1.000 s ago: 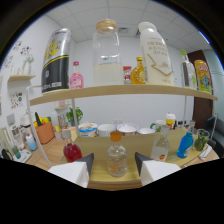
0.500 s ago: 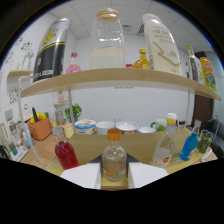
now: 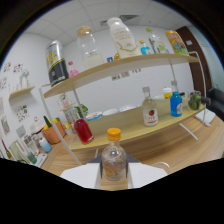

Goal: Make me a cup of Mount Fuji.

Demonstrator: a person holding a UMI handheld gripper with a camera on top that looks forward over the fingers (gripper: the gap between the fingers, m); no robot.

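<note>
1. Between my two white fingers (image 3: 82, 176) stood a small clear bottle with an orange cap (image 3: 114, 161), closer to me than half a second before, and my gripper (image 3: 114, 176) sat around it.
2. My whole view had rolled since that earlier frame: the wooden shelf (image 3: 125, 67), level then, now slanted up to the right, and so did the lower counter (image 3: 130, 131).
3. The small bottle's long axis ran top to bottom, cap end upward, leaning slightly against the tilted room.
4. I could not tell whether my fingers pressed its sides or only flanked it; their tips were hidden low in the view.
5. Beyond my fingers, going left to right along the counter, there were an orange pot (image 3: 51, 134), a red bottle (image 3: 83, 130), a clear bottle with a red label (image 3: 149, 112) and a blue bottle (image 3: 175, 104).
6. On the upper shelf stood a dark can (image 3: 57, 64), a clear jar (image 3: 91, 49) and a tall white bottle (image 3: 122, 37).
</note>
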